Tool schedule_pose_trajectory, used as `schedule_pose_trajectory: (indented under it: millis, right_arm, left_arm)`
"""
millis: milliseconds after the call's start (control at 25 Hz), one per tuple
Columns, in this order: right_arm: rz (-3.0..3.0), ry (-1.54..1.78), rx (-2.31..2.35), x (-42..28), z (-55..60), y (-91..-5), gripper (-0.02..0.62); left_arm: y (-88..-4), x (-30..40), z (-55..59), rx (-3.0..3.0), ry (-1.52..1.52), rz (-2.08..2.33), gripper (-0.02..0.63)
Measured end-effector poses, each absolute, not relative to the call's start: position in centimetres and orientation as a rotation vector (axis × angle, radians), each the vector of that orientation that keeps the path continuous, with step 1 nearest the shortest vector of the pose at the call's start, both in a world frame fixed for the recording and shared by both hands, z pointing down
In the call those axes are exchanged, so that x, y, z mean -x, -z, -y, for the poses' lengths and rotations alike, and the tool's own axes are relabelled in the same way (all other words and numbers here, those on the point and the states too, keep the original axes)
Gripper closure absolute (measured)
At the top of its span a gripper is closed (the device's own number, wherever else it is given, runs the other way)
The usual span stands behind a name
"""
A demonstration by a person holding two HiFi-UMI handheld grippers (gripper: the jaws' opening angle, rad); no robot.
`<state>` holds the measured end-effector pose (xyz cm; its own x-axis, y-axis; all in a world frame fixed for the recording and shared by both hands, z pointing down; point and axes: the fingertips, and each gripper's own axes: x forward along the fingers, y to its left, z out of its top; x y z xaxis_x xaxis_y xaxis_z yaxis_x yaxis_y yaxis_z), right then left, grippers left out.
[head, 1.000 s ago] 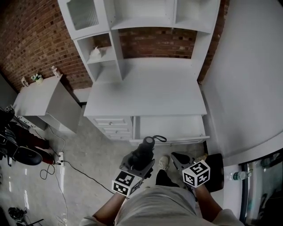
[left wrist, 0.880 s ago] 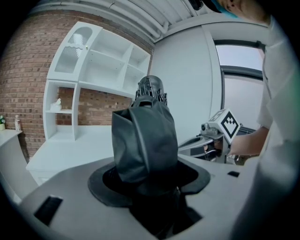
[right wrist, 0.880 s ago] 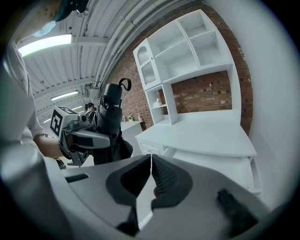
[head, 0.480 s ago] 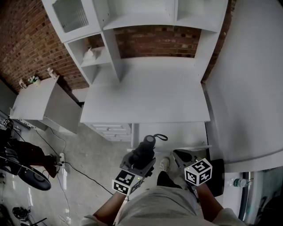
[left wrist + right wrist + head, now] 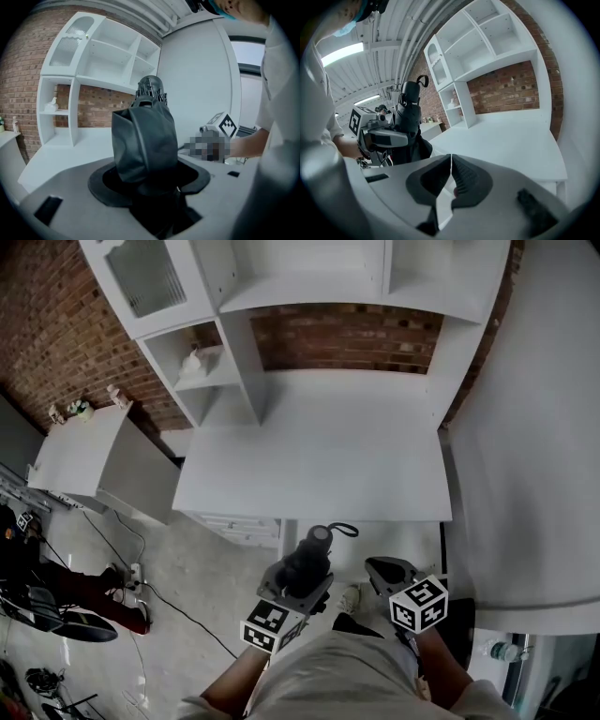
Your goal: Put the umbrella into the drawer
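Left gripper (image 5: 147, 177): jaws clamped on folded black umbrella (image 5: 144, 140), held at the front edge of the open drawer (image 5: 398, 538). Right gripper (image 5: 450, 177): jaws together, empty, near the drawer front.

The left gripper (image 5: 301, 581) and the right gripper (image 5: 376, 567) are held side by side just in front of the desk (image 5: 309, 456), tipped a little down. The umbrella (image 5: 315, 542) is squeezed by the left jaws; the right jaws are pressed together

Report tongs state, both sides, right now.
Left tongs: closed on the folded black umbrella.
Right tongs: closed, nothing between them.
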<state>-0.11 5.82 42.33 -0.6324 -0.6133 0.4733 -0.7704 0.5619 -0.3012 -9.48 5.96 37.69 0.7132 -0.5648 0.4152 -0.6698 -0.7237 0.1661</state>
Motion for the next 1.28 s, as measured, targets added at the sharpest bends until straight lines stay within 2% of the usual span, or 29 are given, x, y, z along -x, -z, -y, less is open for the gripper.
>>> schedule_pose_trajectory:
  millis: [880,1280]
  right_arm:
    - [2.519,-0.665,-1.116,-6.5,4.2,-41.6,0.566]
    - [2.520,-0.695,-1.147,-6.4,4.9,-42.8,0.566]
  left_arm:
    - [-36.7,3.9,3.7,-2.616,-0.442,1.061,0.334]
    - [-37.2,4.2,5.1,-2.621,-0.465,1.050,0.336]
